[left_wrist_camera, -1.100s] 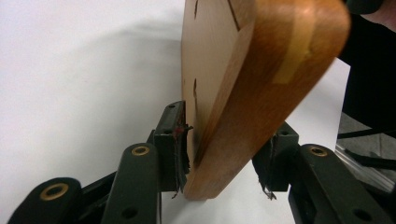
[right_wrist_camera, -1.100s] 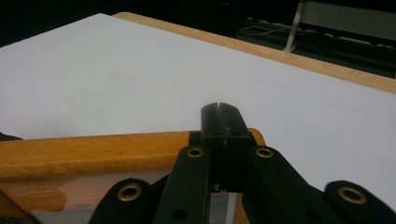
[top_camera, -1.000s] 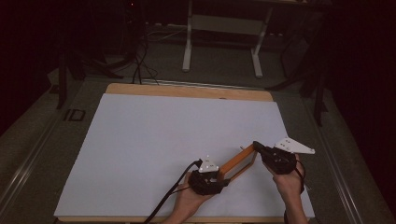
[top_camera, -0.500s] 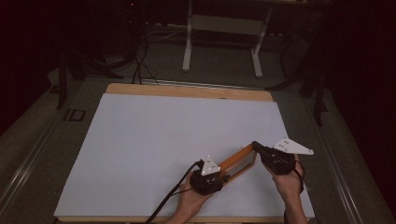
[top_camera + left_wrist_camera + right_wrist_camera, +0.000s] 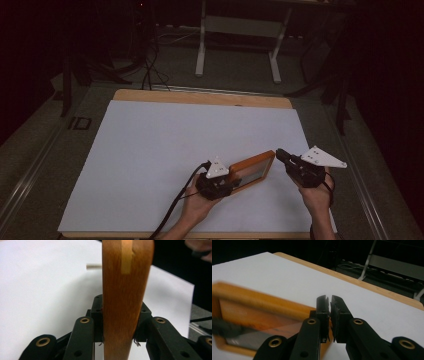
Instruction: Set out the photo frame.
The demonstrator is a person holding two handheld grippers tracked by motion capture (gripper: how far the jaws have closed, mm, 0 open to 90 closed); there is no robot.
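Observation:
A small orange-brown wooden frame (image 5: 252, 170) with a dark glossy panel is held tilted just above the white table near its front right. My left gripper (image 5: 231, 184) is shut on the frame's near edge. In the left gripper view the wooden edge (image 5: 126, 295) rises upright between my jaws (image 5: 121, 322). My right gripper (image 5: 279, 152) sits beside the frame's far right corner, shut with nothing between its fingers. In the right gripper view its tips (image 5: 330, 305) are pressed together in front of the frame (image 5: 257, 307), which is blurred on the left.
A white sheet (image 5: 175, 135) covers the table, with a wooden strip (image 5: 200, 96) showing along the far edge. A small white stick (image 5: 93, 266) lies on the sheet beyond the frame. Dark floor, cables and a metal stand (image 5: 240, 30) lie behind the table.
The left gripper has rolled the frame from nearly edge-on so that its face shows more from above. The right hand has barely moved.

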